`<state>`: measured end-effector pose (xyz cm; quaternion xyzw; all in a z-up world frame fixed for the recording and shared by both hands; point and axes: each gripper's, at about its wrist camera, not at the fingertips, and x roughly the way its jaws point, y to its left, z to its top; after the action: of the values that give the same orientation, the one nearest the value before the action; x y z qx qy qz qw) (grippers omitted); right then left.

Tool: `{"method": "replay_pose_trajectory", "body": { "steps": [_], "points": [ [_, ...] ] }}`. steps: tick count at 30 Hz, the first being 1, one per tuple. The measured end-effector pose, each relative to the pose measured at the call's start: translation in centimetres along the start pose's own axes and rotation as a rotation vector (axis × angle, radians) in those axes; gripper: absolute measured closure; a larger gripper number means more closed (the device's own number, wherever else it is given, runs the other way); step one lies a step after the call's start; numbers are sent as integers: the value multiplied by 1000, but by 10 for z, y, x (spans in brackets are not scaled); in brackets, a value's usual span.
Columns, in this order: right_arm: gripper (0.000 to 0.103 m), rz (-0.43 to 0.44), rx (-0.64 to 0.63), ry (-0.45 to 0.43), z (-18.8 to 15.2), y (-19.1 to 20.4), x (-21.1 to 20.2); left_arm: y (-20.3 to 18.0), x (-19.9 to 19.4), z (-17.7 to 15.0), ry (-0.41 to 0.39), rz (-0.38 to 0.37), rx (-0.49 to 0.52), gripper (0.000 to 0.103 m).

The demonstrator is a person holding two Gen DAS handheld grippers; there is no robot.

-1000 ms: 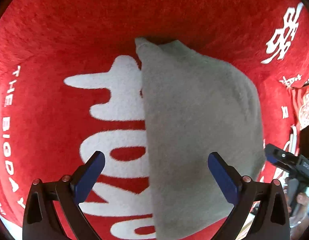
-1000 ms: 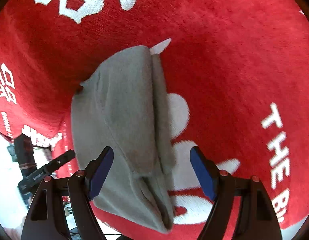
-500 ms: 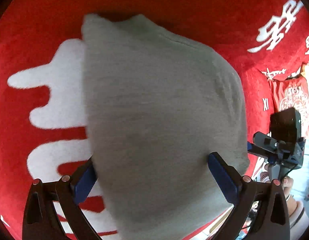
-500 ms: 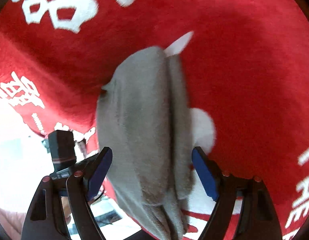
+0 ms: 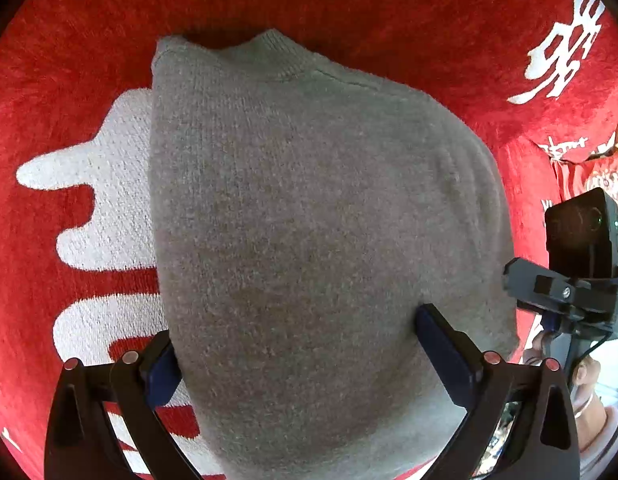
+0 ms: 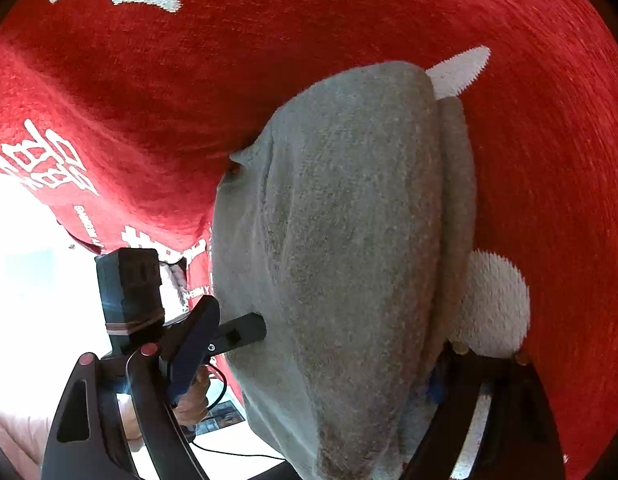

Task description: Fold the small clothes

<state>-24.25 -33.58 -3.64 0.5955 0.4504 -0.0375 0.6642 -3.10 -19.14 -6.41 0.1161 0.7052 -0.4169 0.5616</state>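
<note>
A small grey knit garment [image 5: 309, 240] lies folded on a red cloth. It fills the left wrist view and also shows in the right wrist view [image 6: 349, 240], with a folded layer along its right side. My left gripper [image 5: 301, 356] is open, its blue fingers [image 5: 445, 344] standing wide on either side of the garment's near edge. My right gripper [image 6: 309, 364] is open too, its jaws straddling the garment's near end. The right finger is mostly hidden behind the fabric. Neither gripper clamps the fabric.
The red cloth [image 5: 349, 8] with white lettering [image 5: 109, 184] covers the table. The other gripper with its black camera [image 5: 581, 264] shows at the right edge of the left wrist view, and at the lower left of the right wrist view [image 6: 149, 304]. The table's edge [image 6: 49, 220] lies left.
Both grippers have moved in close over the grey garment, which now fills each view. The jaws stay open throughout.
</note>
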Motion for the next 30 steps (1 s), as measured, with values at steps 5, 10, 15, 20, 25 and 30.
{"method": "replay_pose_trajectory", "body": {
  "steps": [5, 10, 15, 20, 25, 30],
  "points": [
    [68, -35, 35, -8, -7, -3, 4, -3, -16, -8, -46, -11, 22, 35],
    [70, 86, 81, -53, -22, 8, -2, 2, -30, -12, -52, -58, 41, 48],
    [70, 136, 114, -83, -32, 21, -3, 0, -45, -18, -67, -119, 63, 48],
    [70, 170, 122, -97, -48, 43, -9, 3, -71, -32, -101, -166, 80, 48],
    [70, 206, 125, -98, -61, 68, -8, 23, -104, -45, -120, -179, 81, 48],
    [70, 241, 131, -62, -89, 91, 10, 53, -134, -76, -120, -158, 63, 48]
  ]
}}
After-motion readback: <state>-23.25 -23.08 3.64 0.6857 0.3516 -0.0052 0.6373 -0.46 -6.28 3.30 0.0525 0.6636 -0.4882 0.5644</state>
